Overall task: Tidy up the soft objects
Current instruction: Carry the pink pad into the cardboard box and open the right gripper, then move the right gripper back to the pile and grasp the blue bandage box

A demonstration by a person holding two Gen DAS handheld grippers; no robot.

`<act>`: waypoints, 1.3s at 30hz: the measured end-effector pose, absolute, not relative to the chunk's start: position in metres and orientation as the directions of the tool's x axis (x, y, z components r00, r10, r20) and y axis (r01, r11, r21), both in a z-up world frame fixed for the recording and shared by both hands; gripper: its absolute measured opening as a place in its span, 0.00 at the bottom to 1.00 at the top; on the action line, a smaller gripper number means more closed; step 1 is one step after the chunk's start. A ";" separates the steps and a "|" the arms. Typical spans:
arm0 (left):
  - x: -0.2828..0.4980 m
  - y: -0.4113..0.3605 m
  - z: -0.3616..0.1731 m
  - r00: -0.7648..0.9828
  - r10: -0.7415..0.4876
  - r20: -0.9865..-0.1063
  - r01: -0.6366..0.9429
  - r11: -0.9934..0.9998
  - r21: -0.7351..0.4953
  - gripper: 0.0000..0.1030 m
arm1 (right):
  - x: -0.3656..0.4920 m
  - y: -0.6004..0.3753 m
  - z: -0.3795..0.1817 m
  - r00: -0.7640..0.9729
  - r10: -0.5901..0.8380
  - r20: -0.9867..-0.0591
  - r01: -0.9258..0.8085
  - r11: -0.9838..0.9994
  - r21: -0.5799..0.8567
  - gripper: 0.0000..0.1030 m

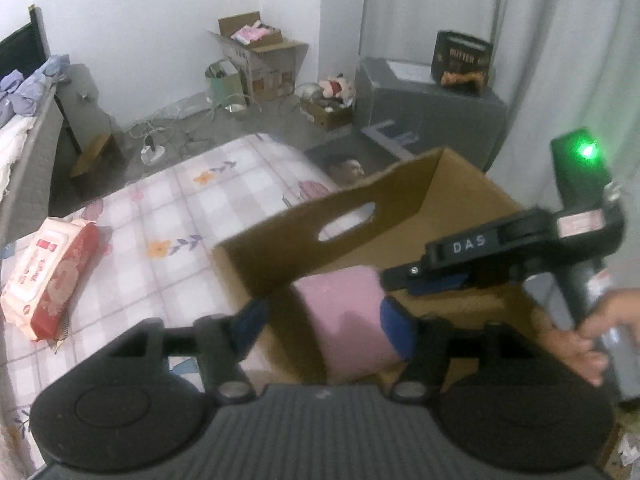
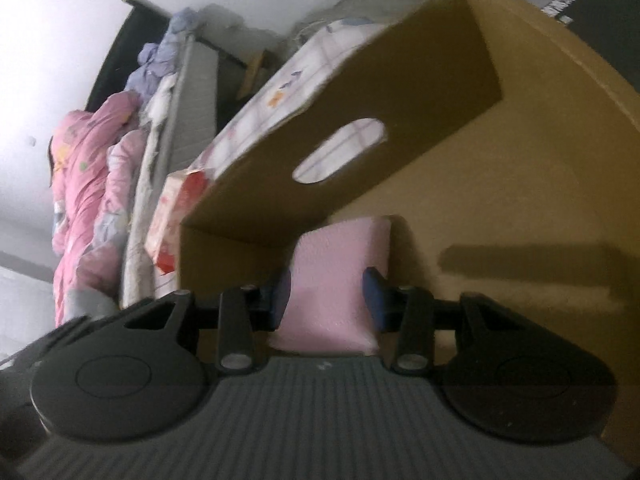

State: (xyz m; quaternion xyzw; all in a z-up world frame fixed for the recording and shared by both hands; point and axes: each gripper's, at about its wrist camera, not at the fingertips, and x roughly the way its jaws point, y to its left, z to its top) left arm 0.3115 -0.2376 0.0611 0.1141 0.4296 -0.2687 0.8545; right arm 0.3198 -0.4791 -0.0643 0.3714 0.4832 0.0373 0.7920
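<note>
An open cardboard box (image 1: 280,248) with a slot handle stands on a flower-print mattress (image 1: 180,208). A pink soft piece (image 1: 344,320) lies inside its near corner. My left gripper (image 1: 324,308) is open astride that corner: one finger is outside the wall, the other inside beside the pink piece. From the right, a hand (image 1: 592,332) holds my right gripper (image 1: 394,280) over the box, tips at the pink piece's upper end. In the right wrist view the right gripper (image 2: 327,288) is shut on the pink piece (image 2: 340,264) inside the box (image 2: 400,100).
A red and white wipes pack (image 1: 48,276) lies on the mattress to the left of the box. A bed (image 1: 24,140) with a pink quilt (image 2: 84,184) runs along the left. Open cartons (image 1: 256,52), a plush toy (image 1: 338,88) and a grey cabinet (image 1: 432,104) line the far wall.
</note>
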 end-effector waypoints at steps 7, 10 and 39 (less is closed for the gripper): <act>0.303 -0.182 0.080 0.536 -0.332 -0.776 0.501 0.865 -0.024 0.74 | 0.345 -0.456 -0.093 0.459 0.364 -0.810 0.329 0.778 0.536 0.39; 0.297 -0.151 0.082 0.556 -0.294 -0.778 0.463 0.886 -0.005 0.75 | 0.358 -0.435 -0.106 0.427 0.368 -0.826 0.314 0.796 0.517 0.36; 0.171 0.050 0.075 0.745 -0.174 -0.644 0.134 0.985 -0.112 0.87 | 0.344 -0.377 0.003 0.597 0.236 -0.767 0.126 0.916 0.380 0.60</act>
